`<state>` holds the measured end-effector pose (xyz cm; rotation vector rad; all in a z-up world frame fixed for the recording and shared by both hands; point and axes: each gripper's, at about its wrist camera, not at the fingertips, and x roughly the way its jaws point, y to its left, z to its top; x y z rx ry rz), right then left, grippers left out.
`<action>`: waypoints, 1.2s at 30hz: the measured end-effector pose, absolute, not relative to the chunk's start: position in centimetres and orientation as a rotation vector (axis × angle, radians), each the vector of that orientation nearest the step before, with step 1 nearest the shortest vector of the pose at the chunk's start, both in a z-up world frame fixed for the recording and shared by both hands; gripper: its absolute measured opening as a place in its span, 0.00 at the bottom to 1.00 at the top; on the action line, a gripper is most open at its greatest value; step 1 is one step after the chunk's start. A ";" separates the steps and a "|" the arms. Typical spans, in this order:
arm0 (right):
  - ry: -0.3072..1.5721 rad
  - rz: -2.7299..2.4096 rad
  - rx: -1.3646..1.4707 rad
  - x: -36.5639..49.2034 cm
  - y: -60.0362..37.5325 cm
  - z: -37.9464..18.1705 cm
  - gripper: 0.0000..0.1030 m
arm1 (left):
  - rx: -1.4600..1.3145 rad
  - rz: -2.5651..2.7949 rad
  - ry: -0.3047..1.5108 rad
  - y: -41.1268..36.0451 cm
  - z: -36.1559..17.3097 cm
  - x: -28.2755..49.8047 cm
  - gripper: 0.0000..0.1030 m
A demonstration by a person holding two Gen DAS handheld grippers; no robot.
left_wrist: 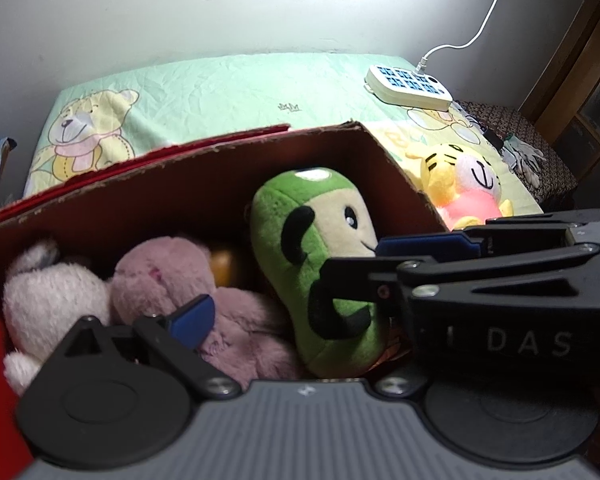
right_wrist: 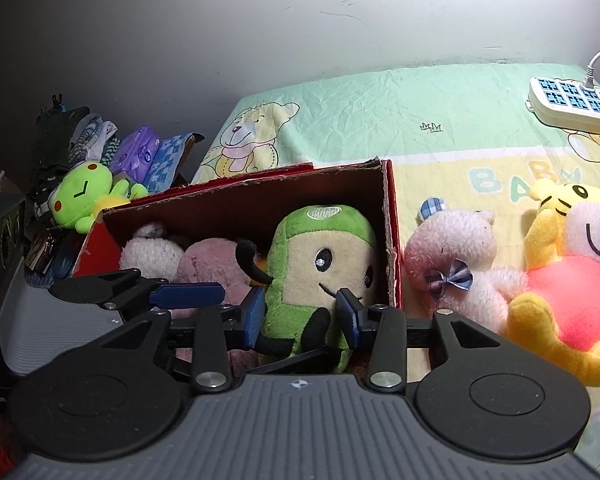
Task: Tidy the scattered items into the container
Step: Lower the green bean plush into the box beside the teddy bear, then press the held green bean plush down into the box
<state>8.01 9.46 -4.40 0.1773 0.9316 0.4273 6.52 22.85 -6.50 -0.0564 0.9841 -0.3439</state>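
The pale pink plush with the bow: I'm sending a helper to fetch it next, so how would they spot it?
Find the red cardboard box on the baby-print sheet. Just outside its right wall lies the pale pink plush, between the box and a yellow plush hugging a pink heart. Only it wears a blue checked bow.

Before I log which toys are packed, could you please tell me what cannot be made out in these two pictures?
- Orange-yellow object in the red cardboard box, left wrist view: hidden behind the mauve plush.
- White power strip, right wrist view: cut off by the right edge.
- Green plush doll: its base is hidden by the right gripper in the right wrist view.
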 end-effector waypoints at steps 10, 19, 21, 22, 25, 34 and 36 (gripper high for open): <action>0.906 0.404 0.166 7.8 9.5 -4.5 0.40 | -0.066 -0.334 0.984 23.1 -6.4 6.2 0.99; 0.872 0.393 0.173 7.4 9.4 -4.7 0.38 | -0.049 -0.324 0.977 23.1 -6.4 6.1 0.99; 0.866 0.396 0.171 7.4 9.3 -4.7 0.38 | -0.041 -0.322 0.972 23.0 -6.4 6.1 0.99; 0.863 0.398 0.171 7.3 9.3 -4.7 0.38 | -0.035 -0.322 0.968 22.9 -6.4 6.0 0.99; 0.853 0.400 0.171 7.2 9.2 -4.7 0.38 | -0.021 -0.321 0.961 22.7 -6.4 5.9 0.99; 0.858 0.394 0.162 7.2 9.2 -4.8 0.36 | -0.018 -0.316 0.962 22.7 -6.4 5.9 0.99; 0.858 0.392 0.162 7.2 9.2 -4.8 0.36 | -0.018 -0.312 0.963 22.7 -6.4 5.9 0.99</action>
